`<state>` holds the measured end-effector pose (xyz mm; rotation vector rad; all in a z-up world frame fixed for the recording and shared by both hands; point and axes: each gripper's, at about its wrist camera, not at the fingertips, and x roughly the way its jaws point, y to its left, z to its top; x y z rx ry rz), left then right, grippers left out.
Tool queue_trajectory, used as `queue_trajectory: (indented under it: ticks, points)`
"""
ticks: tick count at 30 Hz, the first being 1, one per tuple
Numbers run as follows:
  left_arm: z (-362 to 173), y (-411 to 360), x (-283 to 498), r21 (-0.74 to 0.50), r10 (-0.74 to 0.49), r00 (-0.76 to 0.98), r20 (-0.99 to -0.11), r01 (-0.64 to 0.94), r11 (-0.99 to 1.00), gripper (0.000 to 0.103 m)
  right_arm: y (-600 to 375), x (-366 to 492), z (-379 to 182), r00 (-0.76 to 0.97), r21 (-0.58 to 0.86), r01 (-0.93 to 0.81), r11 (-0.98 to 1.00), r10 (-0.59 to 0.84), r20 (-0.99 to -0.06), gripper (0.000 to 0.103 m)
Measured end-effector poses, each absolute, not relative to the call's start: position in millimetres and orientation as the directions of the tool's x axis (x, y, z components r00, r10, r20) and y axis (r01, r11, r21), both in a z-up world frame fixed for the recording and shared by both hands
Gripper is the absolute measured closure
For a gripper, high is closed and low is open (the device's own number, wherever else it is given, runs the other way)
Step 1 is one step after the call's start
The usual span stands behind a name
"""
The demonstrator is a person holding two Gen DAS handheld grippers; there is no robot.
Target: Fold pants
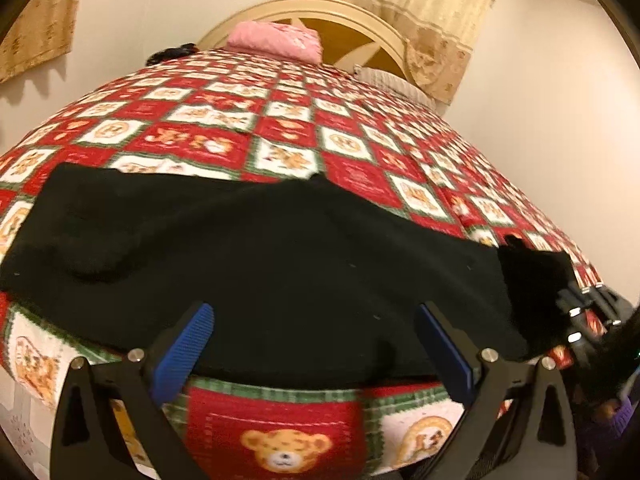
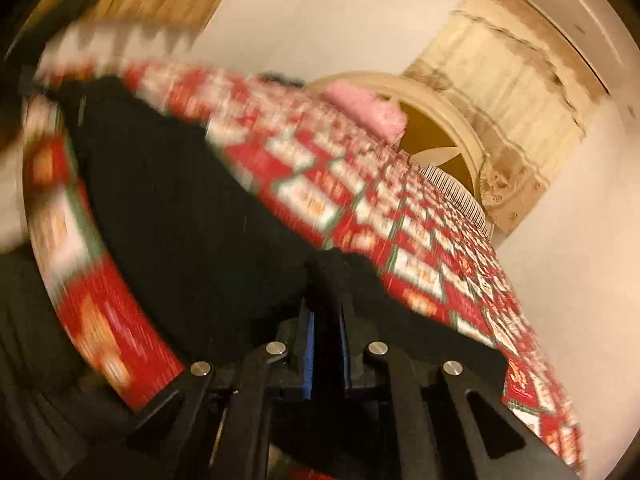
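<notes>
Black pants [image 1: 256,256] lie spread across the near part of a bed with a red, white and green bear-pattern quilt [image 1: 288,120]. My left gripper [image 1: 316,344] is open, its blue-padded fingers [image 1: 188,344] low over the near edge of the pants, holding nothing. In the left wrist view my right gripper [image 1: 576,312] is at the right edge, with black cloth bunched at it. In the right wrist view my right gripper [image 2: 326,320] is shut on a fold of the pants [image 2: 180,208]; that view is blurred.
A pink folded cloth [image 1: 276,40] lies at the head of the bed by a cream headboard [image 1: 352,20]. A striped pillow [image 1: 392,84] sits at the far right. Beige curtains [image 1: 432,4] hang on the wall behind.
</notes>
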<state>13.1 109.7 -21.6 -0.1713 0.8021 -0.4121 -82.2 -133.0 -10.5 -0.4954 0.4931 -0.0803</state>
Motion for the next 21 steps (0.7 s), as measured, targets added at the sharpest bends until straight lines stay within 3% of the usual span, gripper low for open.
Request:
queue_trajectory:
  ticks: [4, 10, 12, 15, 16, 19, 21]
  points:
    - [-14.4, 130.9, 15.7, -0.315, -0.393, 0.66, -0.64, 0.241, 0.918, 0.001, -101.8, -78.1, 5.9, 0.924, -0.418, -0.091, 0.904, -0.08, -0.375, 0.093]
    - [-14.7, 154.6, 12.4, -0.294, -0.339, 0.688, -0.642, 0.187, 0.937, 0.001, -49.4, -54.7, -71.3, 0.867, -0.421, -0.291, 0.859, 0.051, -0.496, 0.093]
    - [-17.1, 158.8, 12.1, -0.294, -0.333, 0.684, -0.649, 0.178, 0.939, 0.001, -38.0, -64.7, -84.9, 0.907, -0.523, -0.256, 0.813, 0.016, -0.42, 0.09]
    - [-20.5, 160.3, 12.2, -0.282, -0.322, 0.68, -0.659, 0.173, 0.944, 0.001, -42.9, -62.3, -73.8, 0.881, -0.474, -0.287, 0.832, 0.035, -0.472, 0.085]
    - [-21.4, 160.4, 12.9, -0.281, -0.32, 0.679, -0.661, 0.172, 0.944, 0.001, -49.6, -62.1, -65.3, 0.867, -0.412, -0.308, 0.858, 0.075, -0.492, 0.078]
    - [-22.5, 159.8, 12.9, -0.286, -0.321, 0.679, -0.661, 0.167, 0.943, 0.001, -74.6, -72.1, -34.9, 0.854, -0.193, -0.356, 0.914, 0.234, -0.464, 0.045]
    - [-22.8, 159.1, 13.0, -0.283, -0.318, 0.678, -0.663, 0.166, 0.945, 0.001, -90.2, -77.4, -17.9, 0.848, -0.067, -0.375, 0.924, 0.313, -0.427, 0.043]
